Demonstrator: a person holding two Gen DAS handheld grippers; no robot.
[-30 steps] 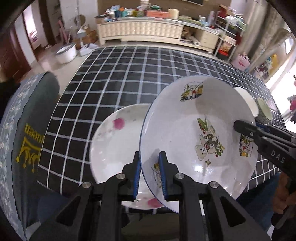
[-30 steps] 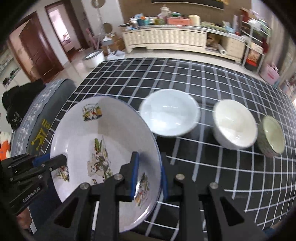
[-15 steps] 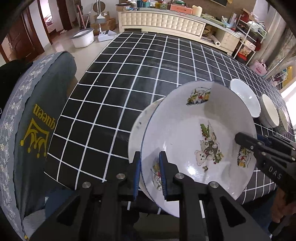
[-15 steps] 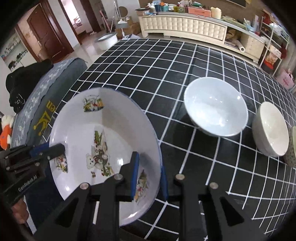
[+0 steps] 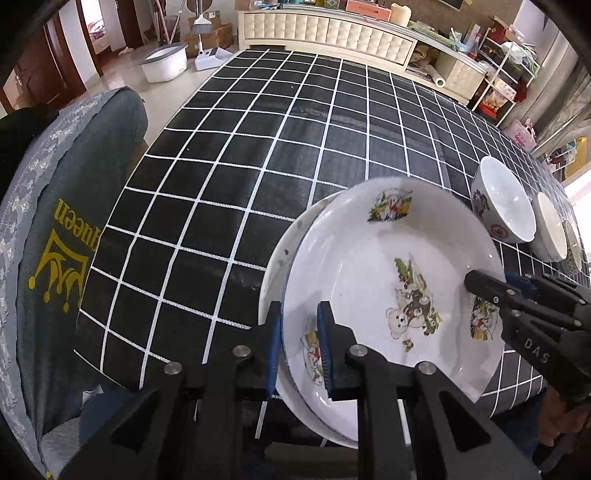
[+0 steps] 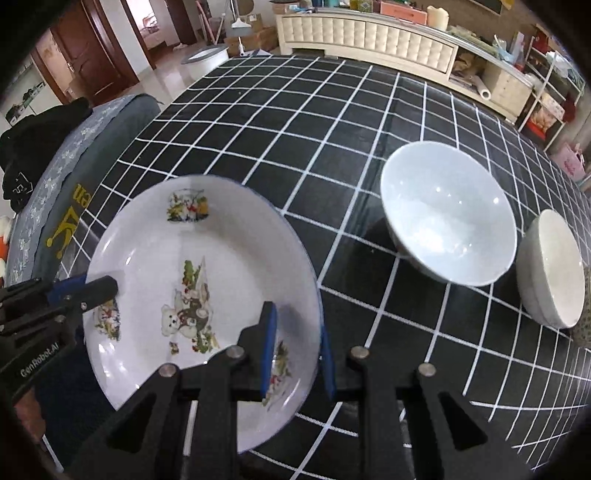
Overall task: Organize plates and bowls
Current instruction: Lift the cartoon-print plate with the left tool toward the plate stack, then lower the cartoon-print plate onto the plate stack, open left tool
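Note:
A white plate with bear pictures (image 5: 391, 288) is held by both grippers at the near edge of the black checked table (image 5: 295, 129). My left gripper (image 5: 299, 314) is shut on its near left rim. My right gripper (image 6: 295, 328) is shut on its right rim, and its tip shows as the right gripper (image 5: 480, 280) in the left wrist view. Under the bear plate (image 6: 192, 258) lies a second white plate (image 5: 280, 258), with only its left rim showing. The left gripper (image 6: 103, 286) appears at the left of the right wrist view.
A pale blue bowl (image 6: 447, 214), a white bowl (image 6: 550, 273) and a patterned bowl (image 6: 585, 325) stand in a row to the right. A chair with a grey "queen" cover (image 5: 66, 240) sits by the table's left edge. A sideboard (image 5: 332, 29) lines the far wall.
The bear plate has moved left over the lower white plate, which now shows only a sliver of rim. Both grippers stay shut on it.

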